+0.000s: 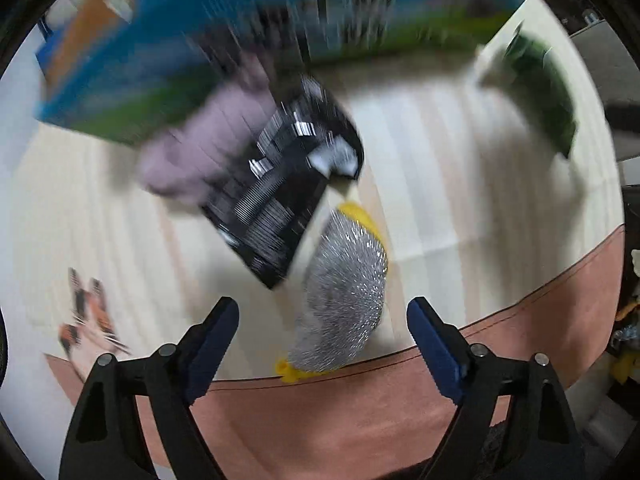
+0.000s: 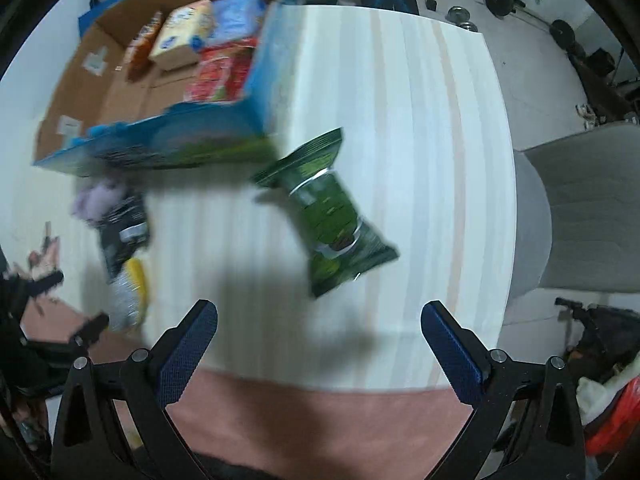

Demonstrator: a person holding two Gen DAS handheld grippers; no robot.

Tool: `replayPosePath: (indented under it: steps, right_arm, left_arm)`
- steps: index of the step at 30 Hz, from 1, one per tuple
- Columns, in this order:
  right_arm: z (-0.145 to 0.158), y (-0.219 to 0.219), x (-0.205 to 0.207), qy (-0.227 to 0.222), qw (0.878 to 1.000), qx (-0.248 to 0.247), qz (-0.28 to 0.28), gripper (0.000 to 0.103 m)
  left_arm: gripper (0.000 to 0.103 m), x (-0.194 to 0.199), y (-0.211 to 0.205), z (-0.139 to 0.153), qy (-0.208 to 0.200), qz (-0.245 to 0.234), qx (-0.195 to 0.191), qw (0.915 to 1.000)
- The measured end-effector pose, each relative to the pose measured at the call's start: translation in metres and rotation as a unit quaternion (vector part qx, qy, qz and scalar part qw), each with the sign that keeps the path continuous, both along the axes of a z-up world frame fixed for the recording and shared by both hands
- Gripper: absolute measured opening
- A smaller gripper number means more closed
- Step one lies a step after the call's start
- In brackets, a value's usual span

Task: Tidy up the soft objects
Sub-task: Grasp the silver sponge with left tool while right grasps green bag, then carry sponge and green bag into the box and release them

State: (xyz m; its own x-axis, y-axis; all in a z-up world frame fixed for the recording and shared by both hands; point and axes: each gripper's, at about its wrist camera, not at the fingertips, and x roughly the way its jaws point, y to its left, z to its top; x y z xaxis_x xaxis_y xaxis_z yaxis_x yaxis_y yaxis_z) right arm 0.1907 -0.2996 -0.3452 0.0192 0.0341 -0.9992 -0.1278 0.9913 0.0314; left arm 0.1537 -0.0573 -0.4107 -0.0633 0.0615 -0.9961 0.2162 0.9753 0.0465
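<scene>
Striped pale table (image 2: 400, 128) under everything, pink mat (image 1: 360, 408) along its near edge. Open cardboard box (image 2: 256, 92) with blue and green printed sides at the far left, holding several soft packets: red (image 2: 220, 76), cream (image 2: 184, 34), pale blue (image 2: 236, 16), orange (image 2: 142, 40). Green bag (image 2: 328, 212) lying flat mid-table, apart from the box. Black packet (image 1: 288, 188) just beside the box, overlapping a lilac soft thing (image 1: 188, 152). Silver-and-yellow scrubber (image 1: 344, 292) touching the black packet's near corner, lying at the mat's edge. Left gripper (image 1: 323, 340) spread wide, holding nothing, the scrubber between its fingers in the left view. Right gripper (image 2: 319, 342) likewise spread, empty, near side of the green bag. Much motion blur in both views.
</scene>
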Motion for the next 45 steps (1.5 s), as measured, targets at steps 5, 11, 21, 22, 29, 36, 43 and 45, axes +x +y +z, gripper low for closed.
replayPosePath:
  steps: [5, 11, 21, 22, 29, 36, 43, 45]
  right_arm:
    - [-0.04, 0.0, 0.036, 0.009, 1.0, -0.008, 0.023, 0.103]
    - [-0.069, 0.002, 0.052, 0.034, 0.999, 0.023, 0.034, 0.099]
    - [-0.082, 0.011, 0.0, 0.118, 0.993, 0.014, 0.028, 0.045]
    - [-0.081, 0.014, -0.009, 0.122, 0.992, 0.01, 0.035, 0.045]
    - [-0.083, 0.013, -0.052, 0.134, 0.99, 0.023, 0.027, 0.046]
    - [-0.097, -0.012, -0.033, 0.117, 0.99, 0.063, -0.055, 0.067]
    - [-0.082, -0.018, -0.045, 0.113, 0.987, 0.09, -0.072, 0.037]
    - [-0.054, -0.015, -0.045, 0.099, 0.986, 0.117, -0.069, 0.037]
  left_arm:
    - [0.084, -0.005, -0.002, -0.036, 0.041, 0.043, -0.022, 0.998]
    - [0.057, -0.013, -0.001, -0.044, 0.052, 0.091, -0.047, 0.9934]
    - [0.048, -0.041, 0.002, -0.046, 0.069, 0.163, -0.106, 0.9784]
    - [0.048, -0.044, 0.003, -0.046, 0.068, 0.171, -0.113, 0.9765]
    - [0.05, -0.044, 0.009, -0.044, 0.083, 0.168, -0.122, 0.9747]
    - [0.045, -0.023, -0.008, -0.042, 0.078, 0.148, -0.097, 0.981]
    - [0.042, -0.029, -0.017, 0.007, 0.028, 0.17, -0.126, 0.9769]
    - [0.042, -0.025, -0.018, 0.038, 0.005, 0.171, -0.139, 0.9754]
